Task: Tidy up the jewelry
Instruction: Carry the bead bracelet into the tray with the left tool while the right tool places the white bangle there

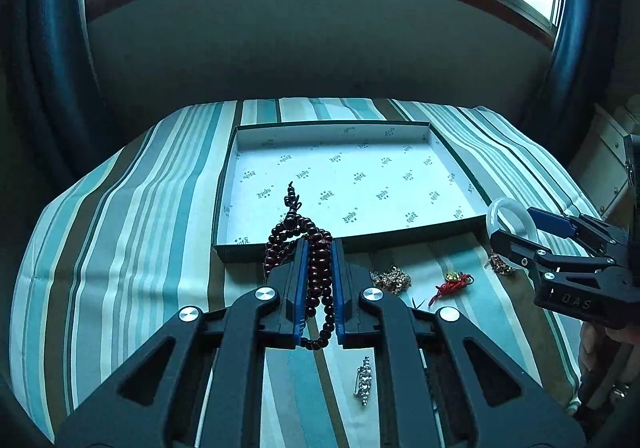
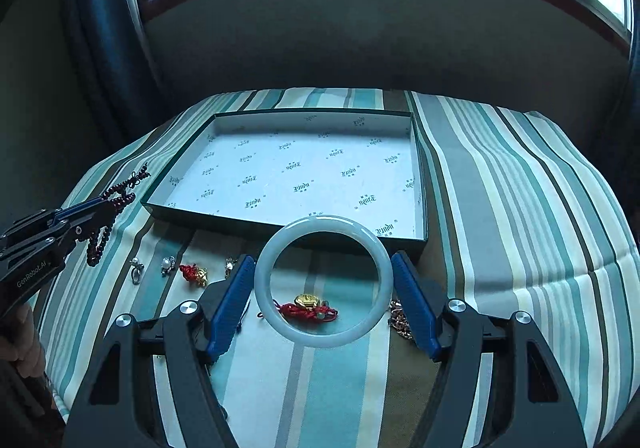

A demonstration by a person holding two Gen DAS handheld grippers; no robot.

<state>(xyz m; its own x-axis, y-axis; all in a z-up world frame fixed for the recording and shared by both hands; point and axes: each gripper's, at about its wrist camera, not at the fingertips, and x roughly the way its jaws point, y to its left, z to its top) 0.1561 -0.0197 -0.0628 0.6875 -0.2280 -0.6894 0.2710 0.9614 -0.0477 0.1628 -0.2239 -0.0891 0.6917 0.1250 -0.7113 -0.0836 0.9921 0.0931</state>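
Note:
My left gripper (image 1: pixel 319 248) is shut on a dark red bead necklace (image 1: pixel 318 276), held above the striped cloth just before the near edge of the shallow box (image 1: pixel 400 236). The beads dangle on both sides of the pads; they also show in the right wrist view (image 2: pixel 116 203). My right gripper (image 2: pixel 324 268) is shut on a pale jade bangle (image 2: pixel 280 244), held flat above the cloth before the box (image 2: pixel 280 221). The bangle also shows in the left wrist view (image 1: pixel 505 209), near the box's right corner. The box is white inside with printed logos and holds nothing.
On the cloth lie a gold chain pile (image 1: pixel 392 278), a red-cord gold charm (image 1: pixel 452 284), a crystal brooch (image 1: pixel 365 380), another red-cord charm (image 2: pixel 308 306), a ring (image 2: pixel 136 270), earrings (image 2: pixel 168 265) and a rose-gold chain (image 2: pixel 400 322). A wall and window stand behind.

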